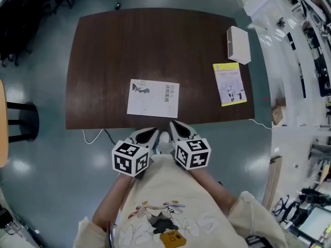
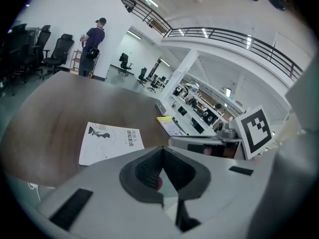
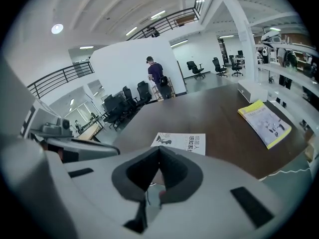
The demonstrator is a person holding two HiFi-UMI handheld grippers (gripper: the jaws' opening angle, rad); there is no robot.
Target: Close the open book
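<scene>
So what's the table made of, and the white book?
The table looks like dark wood, or a wood-look veneer: brown grain streaks, dull sheen. The white book looks like paper with a smooth matte cover: thin, flat, printed.

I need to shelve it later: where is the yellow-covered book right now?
In the head view the yellow-covered book lies near the right edge of the dark wooden table, just this side of the white box, right of the white-covered book.

Dark wooden desk with three things on it.
A white book lies closed near the front edge, a yellow book by the front right corner, and a white box along the right edge.
</scene>
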